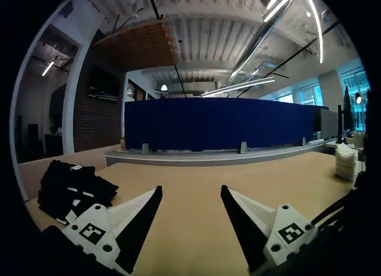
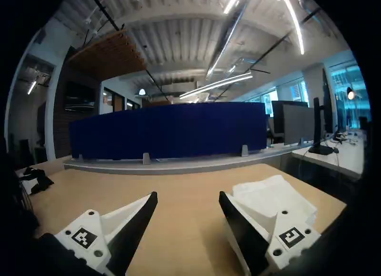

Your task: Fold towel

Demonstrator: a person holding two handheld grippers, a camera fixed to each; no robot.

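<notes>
A heap of black towels (image 1: 74, 190) lies at the left of the wooden table (image 1: 200, 190), just beyond my left gripper's (image 1: 191, 190) left finger. That gripper is open and holds nothing. A stack of folded white towels (image 1: 345, 162) stands at the table's far right. In the right gripper view the white stack (image 2: 274, 197) sits right behind the right finger of my right gripper (image 2: 188, 195), which is open and empty. The black heap (image 2: 34, 178) shows far off at the left there.
A blue partition (image 1: 214, 123) on a grey base runs along the table's (image 2: 181, 190) far edge. Beyond the right edge stands another desk (image 2: 333, 157) with monitors (image 2: 297, 123). The table's right corner ends close behind the white stack.
</notes>
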